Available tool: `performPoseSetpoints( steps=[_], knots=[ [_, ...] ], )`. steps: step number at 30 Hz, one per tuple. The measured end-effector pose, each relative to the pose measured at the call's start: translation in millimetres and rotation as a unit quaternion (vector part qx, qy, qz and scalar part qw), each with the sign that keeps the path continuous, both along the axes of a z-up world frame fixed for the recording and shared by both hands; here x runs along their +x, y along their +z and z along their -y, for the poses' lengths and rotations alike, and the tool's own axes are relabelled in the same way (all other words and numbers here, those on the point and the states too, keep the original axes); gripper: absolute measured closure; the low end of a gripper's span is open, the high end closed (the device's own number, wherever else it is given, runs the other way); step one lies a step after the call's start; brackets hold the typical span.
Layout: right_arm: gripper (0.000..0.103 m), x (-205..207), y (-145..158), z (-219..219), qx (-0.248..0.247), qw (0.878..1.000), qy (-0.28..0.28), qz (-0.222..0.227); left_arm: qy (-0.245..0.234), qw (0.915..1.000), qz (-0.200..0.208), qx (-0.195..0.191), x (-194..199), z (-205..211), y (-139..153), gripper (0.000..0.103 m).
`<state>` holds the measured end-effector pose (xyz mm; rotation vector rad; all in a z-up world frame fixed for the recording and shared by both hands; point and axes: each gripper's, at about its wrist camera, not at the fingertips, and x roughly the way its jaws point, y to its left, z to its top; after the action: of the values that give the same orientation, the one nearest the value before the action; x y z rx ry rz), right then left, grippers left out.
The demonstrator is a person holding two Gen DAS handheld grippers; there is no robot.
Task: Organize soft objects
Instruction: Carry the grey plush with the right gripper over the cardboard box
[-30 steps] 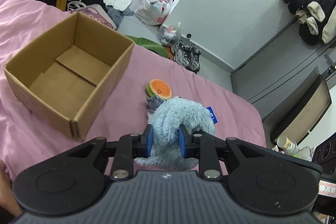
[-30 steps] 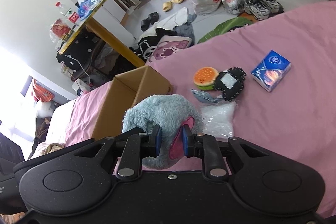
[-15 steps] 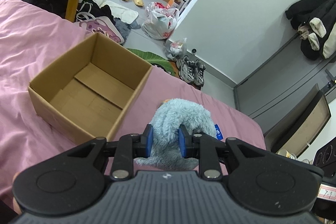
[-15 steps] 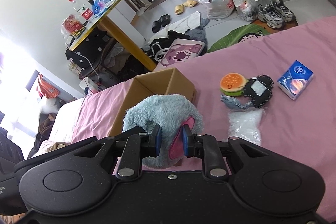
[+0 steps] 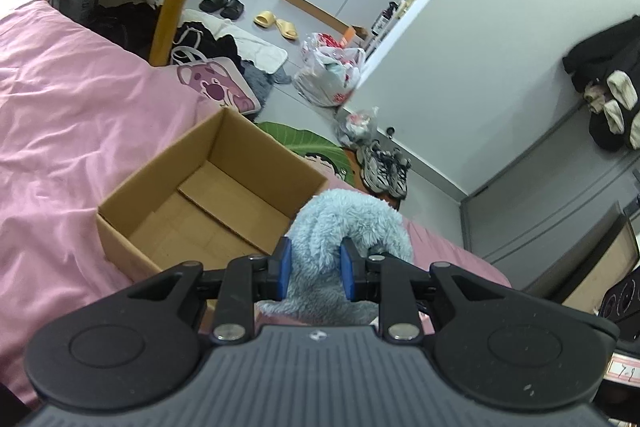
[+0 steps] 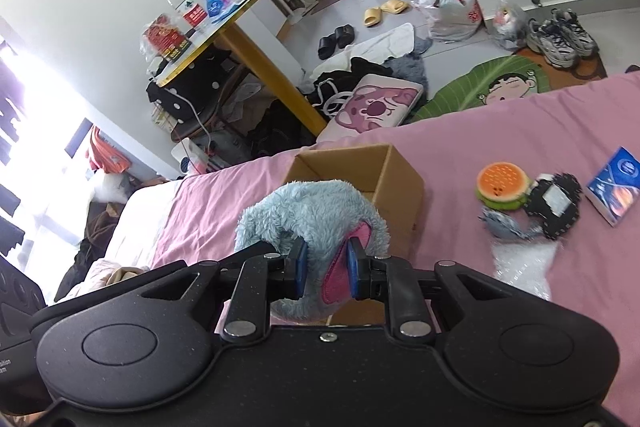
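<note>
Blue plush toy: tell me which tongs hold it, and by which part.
Both. The left tongs pinch a fluffy blue fold of the plush toy; the right tongs pinch its pink-lined flap.

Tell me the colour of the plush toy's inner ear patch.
Pink, against the light blue fur of the plush toy; it shows best in the right wrist view.

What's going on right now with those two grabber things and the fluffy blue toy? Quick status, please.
Left hand-held gripper and right hand-held gripper both shut on blue plush toy. Toy held up beside open cardboard box; box looks empty. Nothing in the way.
</note>
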<state>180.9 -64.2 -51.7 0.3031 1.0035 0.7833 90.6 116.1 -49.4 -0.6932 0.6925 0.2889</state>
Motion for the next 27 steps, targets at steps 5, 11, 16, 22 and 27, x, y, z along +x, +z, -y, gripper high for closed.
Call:
performPoseSetpoints(
  steps=[5,11,16,22,27],
  knots=[
    [0.083,7.6,-1.1,-12.7,-0.001,1.000,0.010,-0.003,0.024,0.9997,0.001,-0.001,4.5,-10.8,-0.7,0.079],
    [0.083,21.2,-6.0,-30.4,-0.003,1.000,0.018,-0.008,0.056,0.9984,-0.001,-0.009,15.6,-25.2,-9.7,0.079],
    [0.083,32.6,-12.3,-44.4,-0.002,1.000,0.024,-0.013,0.089,0.9958,0.001,-0.022,24.6,-39.4,-16.8,0.079],
    [0.083,48.3,-25.3,-61.0,-0.007,0.999,0.026,-0.023,0.123,0.9918,-0.004,-0.036,37.3,-54.9,-30.2,0.079],
    [0.083,59.9,-38.2,-72.5,-0.016,0.999,0.027,-0.033,0.141,0.9888,-0.015,-0.048,49.4,-65.3,-43.6,0.078]
  ],
)
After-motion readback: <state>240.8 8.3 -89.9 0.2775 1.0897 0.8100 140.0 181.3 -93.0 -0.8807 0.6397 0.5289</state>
